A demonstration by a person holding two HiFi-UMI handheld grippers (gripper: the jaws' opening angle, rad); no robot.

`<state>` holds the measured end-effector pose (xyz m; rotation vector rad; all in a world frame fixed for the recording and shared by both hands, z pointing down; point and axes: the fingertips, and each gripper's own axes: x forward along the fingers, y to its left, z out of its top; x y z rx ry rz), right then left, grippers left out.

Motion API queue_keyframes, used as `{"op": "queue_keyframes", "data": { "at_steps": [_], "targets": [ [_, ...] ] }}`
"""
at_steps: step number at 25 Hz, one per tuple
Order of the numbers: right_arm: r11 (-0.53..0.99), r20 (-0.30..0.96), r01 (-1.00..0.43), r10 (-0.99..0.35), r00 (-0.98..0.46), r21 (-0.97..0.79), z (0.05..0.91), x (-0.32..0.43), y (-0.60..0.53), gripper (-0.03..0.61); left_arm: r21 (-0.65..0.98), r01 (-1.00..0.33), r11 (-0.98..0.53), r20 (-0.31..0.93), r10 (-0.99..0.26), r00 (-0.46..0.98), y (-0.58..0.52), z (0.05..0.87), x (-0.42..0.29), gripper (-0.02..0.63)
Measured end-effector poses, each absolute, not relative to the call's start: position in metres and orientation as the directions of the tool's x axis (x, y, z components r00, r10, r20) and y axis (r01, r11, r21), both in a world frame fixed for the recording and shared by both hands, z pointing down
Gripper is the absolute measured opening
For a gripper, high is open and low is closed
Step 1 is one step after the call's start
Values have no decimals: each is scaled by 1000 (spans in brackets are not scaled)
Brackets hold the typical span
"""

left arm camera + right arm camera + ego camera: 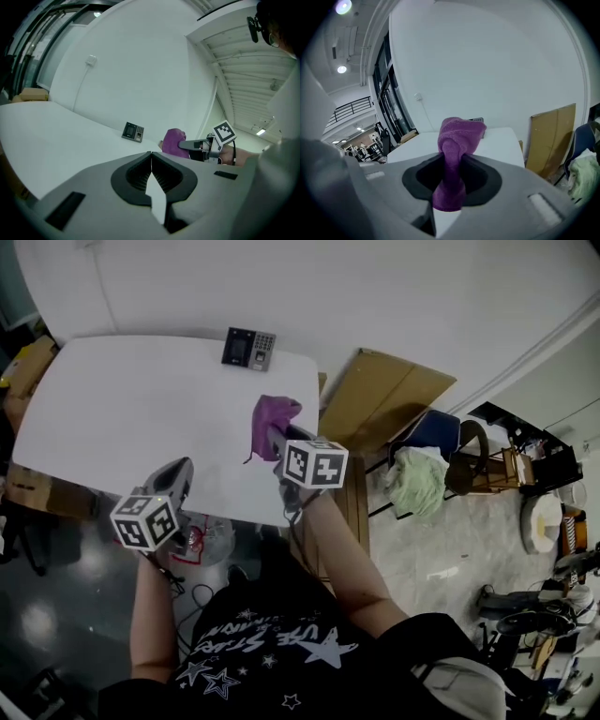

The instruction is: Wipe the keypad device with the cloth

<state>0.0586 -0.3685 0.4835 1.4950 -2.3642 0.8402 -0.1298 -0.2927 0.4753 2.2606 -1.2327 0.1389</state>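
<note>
Keypad [248, 348] sits at the surface's [131, 409] far edge, well apart from both tongs — wiping not yet begun. Right tongs [451, 180] clamp the purple cloth [457, 136], raised toward it; left tongs [151, 157] closed, empty.

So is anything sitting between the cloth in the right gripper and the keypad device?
Nothing visible. The right gripper is shut on the purple cloth, and only bare white table lies between it and the keypad device at the far edge. The left gripper is off to the side.
</note>
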Motion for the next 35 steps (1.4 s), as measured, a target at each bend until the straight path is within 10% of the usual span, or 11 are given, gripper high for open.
{"op": "queue_keyframes", "data": {
  "at_steps": [35],
  "targets": [
    [436, 482, -824, -670, -565, -361, 486, 99, -194, 95, 417, -789, -452, 357, -716, 599, -161, 470, -70, 8]
  ]
}}
